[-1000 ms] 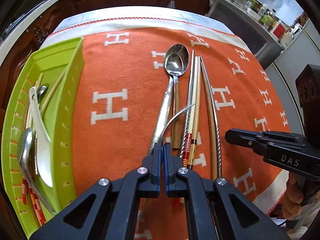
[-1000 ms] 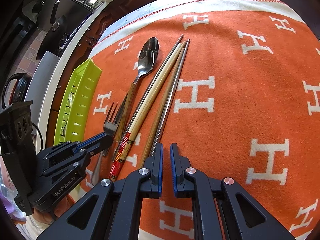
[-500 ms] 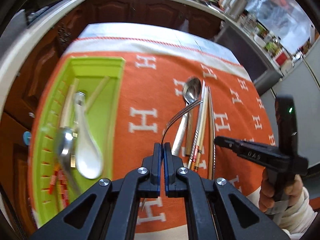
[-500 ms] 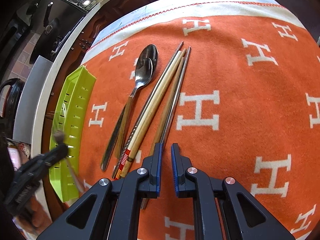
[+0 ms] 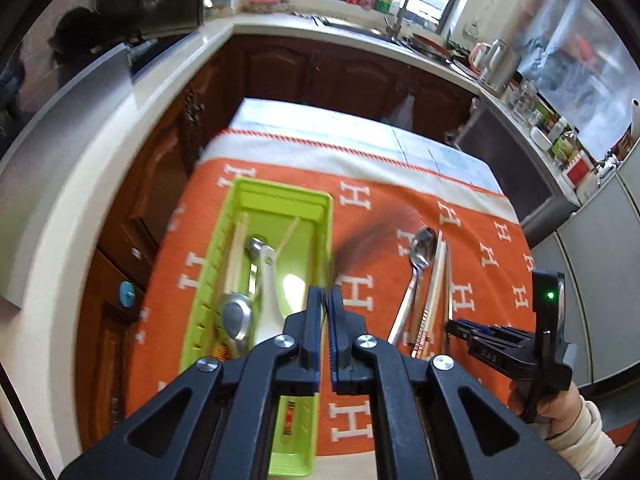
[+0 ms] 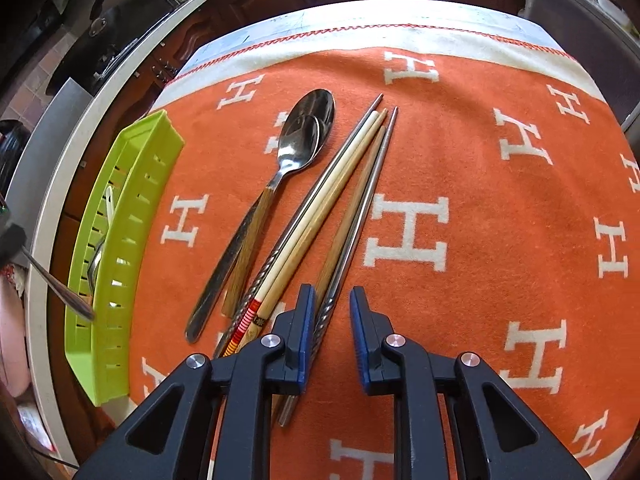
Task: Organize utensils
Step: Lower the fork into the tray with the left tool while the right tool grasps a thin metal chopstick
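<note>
My left gripper (image 5: 327, 308) is shut on a metal fork (image 6: 60, 292), lifted and blurred over the right wall of the green tray (image 5: 324, 208). The tray holds a white ceramic spoon (image 5: 268, 280), a metal spoon (image 5: 236, 316) and chopsticks. On the orange cloth lie two stacked spoons (image 6: 308, 132) and several chopsticks (image 6: 340, 184). My right gripper (image 6: 331, 300) hovers low over their near ends with its jaws opening. A twisted metal chopstick (image 6: 352, 232) runs between the jaws, beside the left finger, and neither pad presses on it.
The orange blanket (image 6: 480, 160) with white H marks covers a small table, the tray (image 6: 132, 184) along its left side. Brown kitchen cabinets (image 5: 320, 76) and a white counter (image 5: 100, 152) stand beyond. A hand (image 5: 560, 408) in a white sleeve holds the right gripper (image 5: 456, 324).
The left gripper rose with the fork and swung left from the cutlery row to above the tray. The right gripper's jaws spread apart and edged slightly over the chopstick ends.
</note>
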Available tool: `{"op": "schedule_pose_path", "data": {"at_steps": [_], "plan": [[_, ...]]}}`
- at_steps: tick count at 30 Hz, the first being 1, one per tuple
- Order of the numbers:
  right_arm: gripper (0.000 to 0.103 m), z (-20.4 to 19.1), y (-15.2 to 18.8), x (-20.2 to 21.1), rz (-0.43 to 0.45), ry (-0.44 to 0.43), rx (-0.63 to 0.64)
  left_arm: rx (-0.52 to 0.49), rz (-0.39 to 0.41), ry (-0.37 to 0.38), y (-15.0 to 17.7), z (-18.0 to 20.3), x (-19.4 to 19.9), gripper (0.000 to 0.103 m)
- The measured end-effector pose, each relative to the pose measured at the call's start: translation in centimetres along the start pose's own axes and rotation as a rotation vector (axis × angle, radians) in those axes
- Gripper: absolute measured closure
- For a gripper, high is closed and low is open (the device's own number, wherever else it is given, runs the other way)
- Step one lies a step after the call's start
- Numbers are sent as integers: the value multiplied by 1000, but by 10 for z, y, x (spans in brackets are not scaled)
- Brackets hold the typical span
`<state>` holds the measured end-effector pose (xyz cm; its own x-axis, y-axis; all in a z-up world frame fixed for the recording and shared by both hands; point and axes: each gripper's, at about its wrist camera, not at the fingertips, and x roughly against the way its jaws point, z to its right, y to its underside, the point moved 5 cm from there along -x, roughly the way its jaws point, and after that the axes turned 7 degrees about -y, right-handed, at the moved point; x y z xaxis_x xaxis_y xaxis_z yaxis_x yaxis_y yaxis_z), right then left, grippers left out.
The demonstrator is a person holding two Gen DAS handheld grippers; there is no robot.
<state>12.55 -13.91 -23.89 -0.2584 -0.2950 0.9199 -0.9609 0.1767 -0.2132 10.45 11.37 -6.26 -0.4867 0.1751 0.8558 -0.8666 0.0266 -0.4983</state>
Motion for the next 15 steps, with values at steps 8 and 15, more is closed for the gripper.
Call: {"op": "schedule_pose_path", "data": {"at_steps": [8, 15], "plan": [[89, 6, 3, 2, -11, 12, -9, 25, -79, -40, 5, -21, -16, 103], [89, -1, 0, -1, -30, 78, 22, -24, -210, -89, 26, -16, -70, 101]]}}
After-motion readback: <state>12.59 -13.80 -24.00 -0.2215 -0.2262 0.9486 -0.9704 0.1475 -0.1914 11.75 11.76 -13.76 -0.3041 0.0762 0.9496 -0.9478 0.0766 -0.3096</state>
